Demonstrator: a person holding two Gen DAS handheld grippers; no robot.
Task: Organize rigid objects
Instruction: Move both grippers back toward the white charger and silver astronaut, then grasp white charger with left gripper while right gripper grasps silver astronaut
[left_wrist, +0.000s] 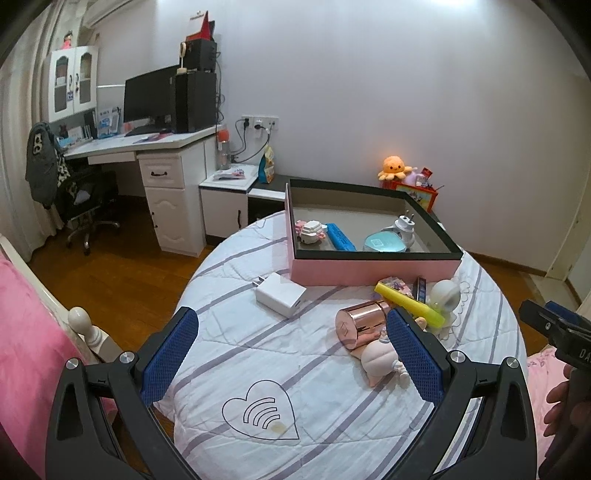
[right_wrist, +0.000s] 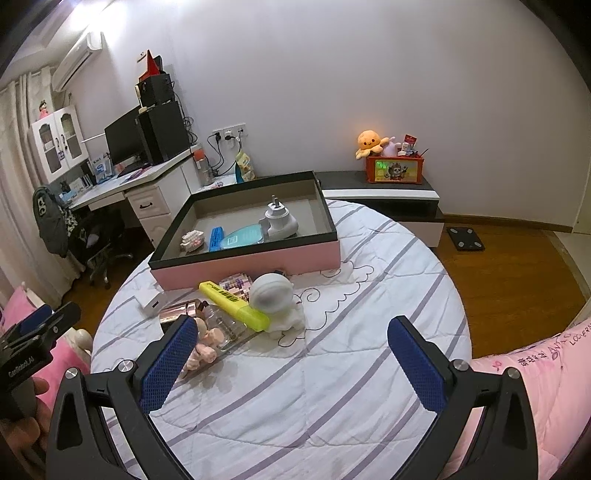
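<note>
pink box (left_wrist: 373, 272), yellow highlighter (right_wrist: 233, 304), rose-gold cylinder (left_wrist: 360, 325), purple-striped white quilt (right_wrist: 332, 369)

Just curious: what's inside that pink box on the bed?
Inside the pink box: a small block figure, blue bar, teal round case and white plug adapter. The near wall hides the front floor strip.

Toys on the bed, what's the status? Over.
Left claw open, empty. Right claw open, empty. Pink box partly filled; yellow highlighter, rose-gold can waiting outside. Nothing blocking.
</note>
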